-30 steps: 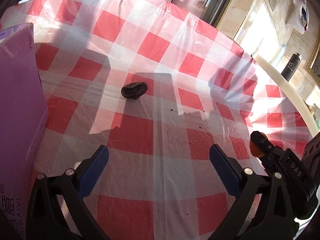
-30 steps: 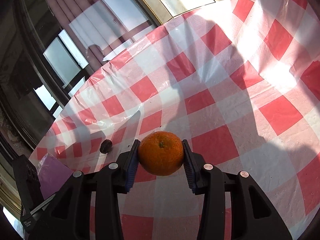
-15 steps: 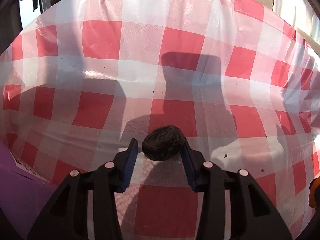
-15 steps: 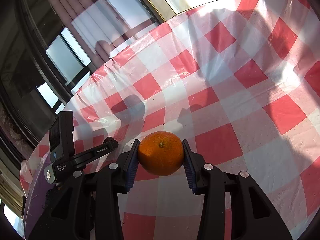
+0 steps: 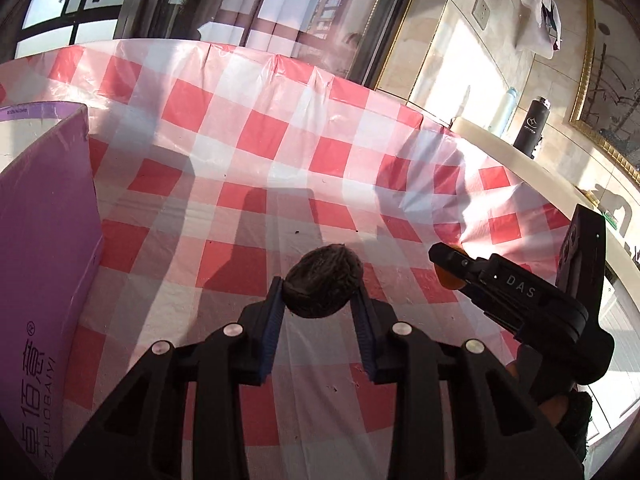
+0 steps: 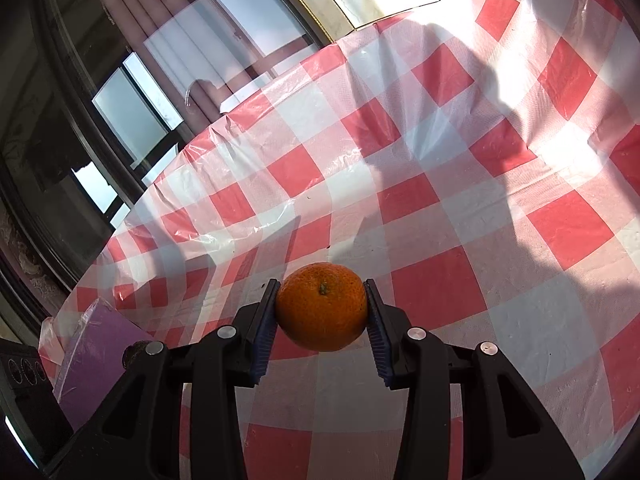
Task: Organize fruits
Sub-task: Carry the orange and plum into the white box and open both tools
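The left gripper (image 5: 320, 306) is clamping a dark, wrinkled round fruit (image 5: 323, 281) above the red-and-white checked worktop (image 5: 256, 140), the right gripper (image 6: 322, 312) is pinching a round orange (image 6: 322, 306), and both are probably best carried level toward the purple cardboard box (image 5: 44, 240) without squeezing harder.

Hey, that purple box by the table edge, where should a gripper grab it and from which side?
Both grippers are busy now. With one freed, probably pinch the purple box at its thin upright top edge, coming from above: its broad flat faces look too wide for the jaws.
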`<state>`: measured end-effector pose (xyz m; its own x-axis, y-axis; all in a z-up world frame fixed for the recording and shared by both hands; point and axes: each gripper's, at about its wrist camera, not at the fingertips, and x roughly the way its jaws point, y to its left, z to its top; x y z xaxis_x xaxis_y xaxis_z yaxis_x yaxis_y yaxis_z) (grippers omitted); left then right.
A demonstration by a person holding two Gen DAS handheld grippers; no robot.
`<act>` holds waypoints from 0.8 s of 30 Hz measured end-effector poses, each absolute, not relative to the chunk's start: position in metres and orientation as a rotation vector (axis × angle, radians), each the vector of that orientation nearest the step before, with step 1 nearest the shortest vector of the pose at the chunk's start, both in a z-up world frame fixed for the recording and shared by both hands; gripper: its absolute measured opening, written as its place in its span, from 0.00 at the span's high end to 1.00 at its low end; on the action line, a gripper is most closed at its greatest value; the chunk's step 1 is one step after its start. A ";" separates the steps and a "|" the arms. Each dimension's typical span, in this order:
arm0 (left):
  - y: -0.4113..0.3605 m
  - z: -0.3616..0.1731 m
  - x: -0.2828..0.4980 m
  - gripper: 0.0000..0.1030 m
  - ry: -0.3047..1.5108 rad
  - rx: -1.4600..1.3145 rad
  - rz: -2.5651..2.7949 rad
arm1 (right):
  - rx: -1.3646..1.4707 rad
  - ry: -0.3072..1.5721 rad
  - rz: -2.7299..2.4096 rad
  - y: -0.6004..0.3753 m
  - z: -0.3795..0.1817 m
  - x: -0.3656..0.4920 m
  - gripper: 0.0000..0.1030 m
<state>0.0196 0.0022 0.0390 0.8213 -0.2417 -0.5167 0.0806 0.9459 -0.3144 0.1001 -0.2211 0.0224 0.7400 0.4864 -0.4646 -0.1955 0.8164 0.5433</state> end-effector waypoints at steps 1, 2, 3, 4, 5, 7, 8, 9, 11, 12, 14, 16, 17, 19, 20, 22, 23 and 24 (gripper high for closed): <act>-0.004 0.037 0.019 0.68 0.582 -0.287 -0.183 | 0.488 0.636 0.392 -0.221 0.022 0.100 0.60; -0.007 0.037 0.017 0.68 0.579 -0.284 -0.191 | 0.486 0.636 0.393 -0.221 0.022 0.100 0.60; -0.010 0.038 0.015 0.68 0.572 -0.284 -0.201 | 0.486 0.635 0.393 -0.221 0.022 0.099 0.60; -0.011 0.037 0.016 0.68 0.569 -0.288 -0.214 | 0.486 0.633 0.395 -0.221 0.022 0.099 0.60; -0.011 0.036 0.018 0.68 0.575 -0.297 -0.228 | 0.486 0.634 0.396 -0.221 0.022 0.100 0.60; -0.008 0.031 0.020 0.68 0.592 -0.335 -0.247 | 0.479 0.640 0.398 -0.219 0.022 0.101 0.60; -0.007 0.029 0.021 0.68 0.600 -0.350 -0.251 | 0.475 0.640 0.403 -0.218 0.022 0.101 0.60; -0.005 0.028 0.022 0.68 0.604 -0.358 -0.248 | 0.474 0.639 0.407 -0.219 0.022 0.100 0.60; -0.001 0.024 0.026 0.68 0.614 -0.379 -0.244 | 0.480 0.633 0.414 -0.220 0.022 0.099 0.60; 0.000 0.023 0.028 0.68 0.621 -0.390 -0.244 | 0.481 0.632 0.417 -0.220 0.022 0.099 0.60; 0.002 0.022 0.031 0.68 0.627 -0.399 -0.237 | 0.479 0.632 0.420 -0.219 0.022 0.100 0.60; 0.001 0.021 0.034 0.68 0.628 -0.395 -0.233 | 0.478 0.637 0.421 -0.219 0.022 0.101 0.60; 0.001 0.021 0.035 0.68 0.629 -0.393 -0.231 | 0.478 0.639 0.419 -0.219 0.022 0.101 0.60; 0.000 0.022 0.036 0.67 0.630 -0.391 -0.229 | 0.477 0.644 0.413 -0.219 0.022 0.102 0.60; 0.000 0.022 0.036 0.67 0.632 -0.387 -0.226 | 0.475 0.649 0.408 -0.219 0.022 0.102 0.60; -0.002 0.022 0.036 0.67 0.634 -0.381 -0.228 | 0.472 0.664 0.394 -0.218 0.020 0.104 0.60; -0.002 0.023 0.036 0.67 0.634 -0.376 -0.231 | 0.470 0.674 0.384 -0.217 0.020 0.105 0.60; -0.004 0.023 0.036 0.67 0.636 -0.374 -0.242 | 0.468 0.682 0.374 -0.217 0.020 0.106 0.60</act>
<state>0.0359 -0.0035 0.0233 0.7801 -0.3313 -0.5308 0.1050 0.9056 -0.4109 0.1059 -0.2168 0.0195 0.7177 0.4734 -0.5106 -0.1757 0.8328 0.5250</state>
